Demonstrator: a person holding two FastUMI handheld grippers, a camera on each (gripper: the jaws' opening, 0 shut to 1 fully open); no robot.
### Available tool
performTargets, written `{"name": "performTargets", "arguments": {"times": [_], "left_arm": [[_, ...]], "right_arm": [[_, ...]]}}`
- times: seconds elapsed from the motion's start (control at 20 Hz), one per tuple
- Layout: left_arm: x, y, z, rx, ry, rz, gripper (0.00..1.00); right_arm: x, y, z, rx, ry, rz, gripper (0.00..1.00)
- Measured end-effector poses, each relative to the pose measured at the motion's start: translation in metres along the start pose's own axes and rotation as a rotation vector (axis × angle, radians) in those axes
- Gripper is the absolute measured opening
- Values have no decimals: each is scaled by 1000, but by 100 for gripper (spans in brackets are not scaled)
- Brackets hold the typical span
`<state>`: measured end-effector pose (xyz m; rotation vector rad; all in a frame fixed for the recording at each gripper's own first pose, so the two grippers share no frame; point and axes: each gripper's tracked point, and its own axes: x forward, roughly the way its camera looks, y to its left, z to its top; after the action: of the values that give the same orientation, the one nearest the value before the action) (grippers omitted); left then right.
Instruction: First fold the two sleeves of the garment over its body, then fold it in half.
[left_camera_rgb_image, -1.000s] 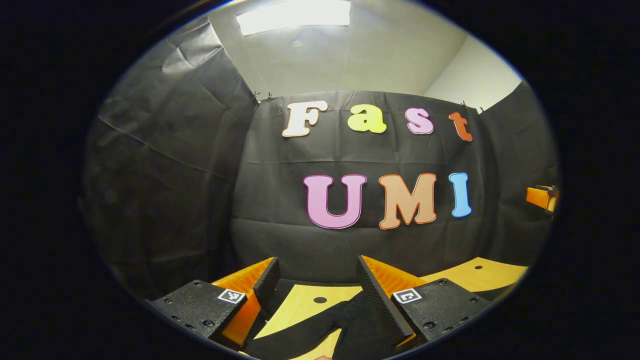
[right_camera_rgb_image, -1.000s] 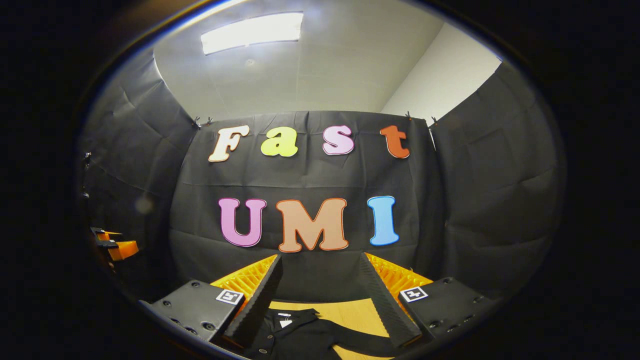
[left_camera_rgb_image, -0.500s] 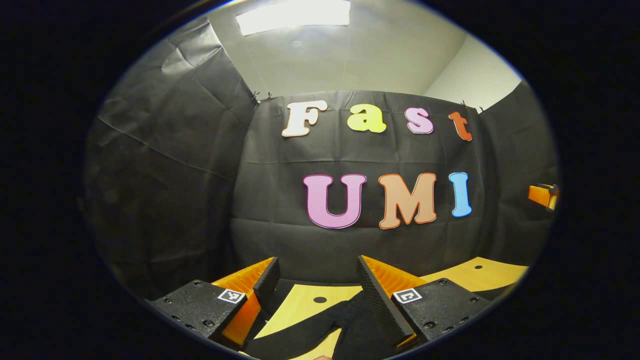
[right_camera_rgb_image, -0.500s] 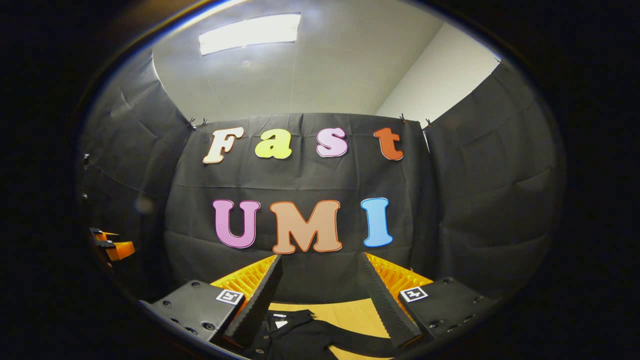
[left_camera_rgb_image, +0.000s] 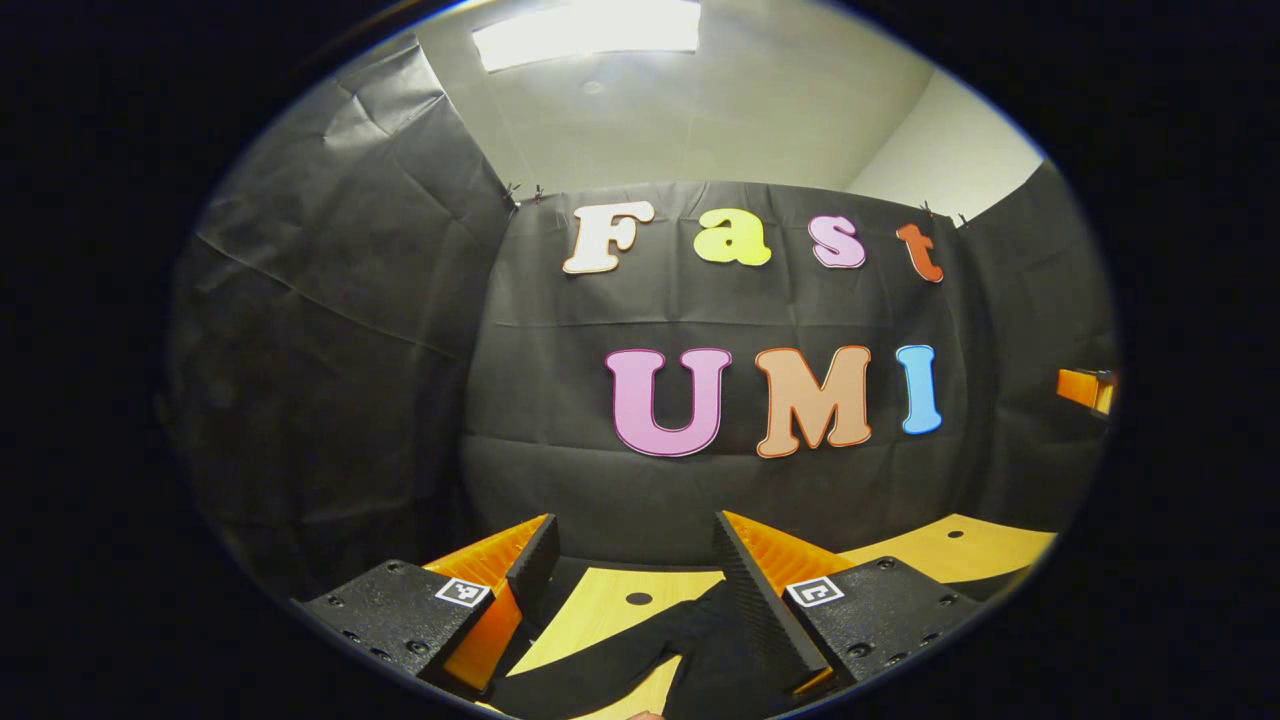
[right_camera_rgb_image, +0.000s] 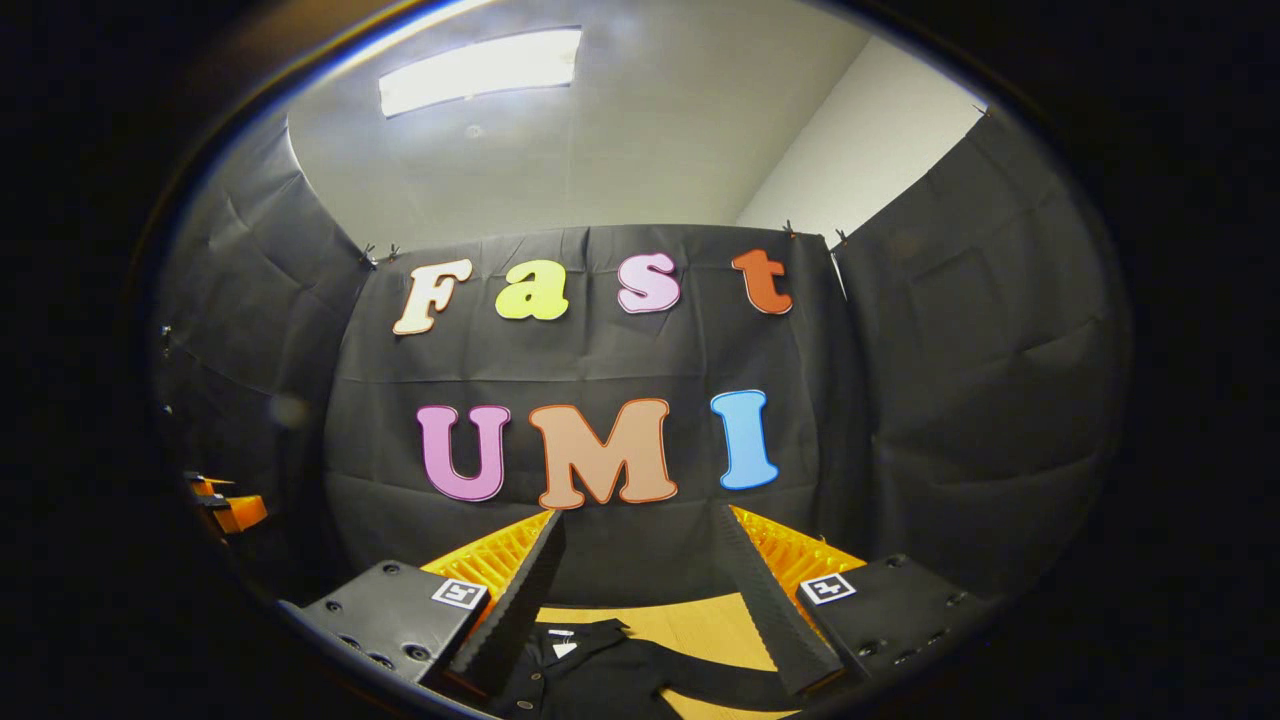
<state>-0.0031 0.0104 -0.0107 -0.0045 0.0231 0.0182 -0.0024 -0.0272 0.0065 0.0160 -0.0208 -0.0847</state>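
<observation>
Black cloth walls the booth behind a wooden table (left_camera_rgb_image: 600, 610), where the black garment (right_camera_rgb_image: 600, 670) lies flat. My left gripper (left_camera_rgb_image: 630, 550) is spread wide above a sleeve (left_camera_rgb_image: 620, 660) that runs under and between its fingers. My right gripper (right_camera_rgb_image: 640, 545) is just as wide, with the collar (right_camera_rgb_image: 565, 640) low between its fingers, nearer the left one.

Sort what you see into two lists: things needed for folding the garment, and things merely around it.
Needed:
- black garment
- its sleeve
- left gripper, open
- right gripper, open

Merely around:
- wooden table
- ceiling light
</observation>
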Motion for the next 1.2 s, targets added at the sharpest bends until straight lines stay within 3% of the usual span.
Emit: {"name": "performTargets", "arguments": {"times": [0.2,0.3,0.65,0.95,1.2], "left_arm": [[2,-16,2,15,12,-35,91],[9,-15,4,20,11,-17,90],[22,-40,13,-37,1,-7,90],[33,-58,19,-49,-13,28,90],[38,-82,32,-8,-34,31,90]], "right_arm": [[2,-10,2,-3,-1,-18,94],[6,-16,2,-11,-3,-19,96],[36,-74,-18,-119,81,-96,97],[56,-163,-78,-166,268,-165,98],[51,-243,-158,-138,455,-245,99]]}}
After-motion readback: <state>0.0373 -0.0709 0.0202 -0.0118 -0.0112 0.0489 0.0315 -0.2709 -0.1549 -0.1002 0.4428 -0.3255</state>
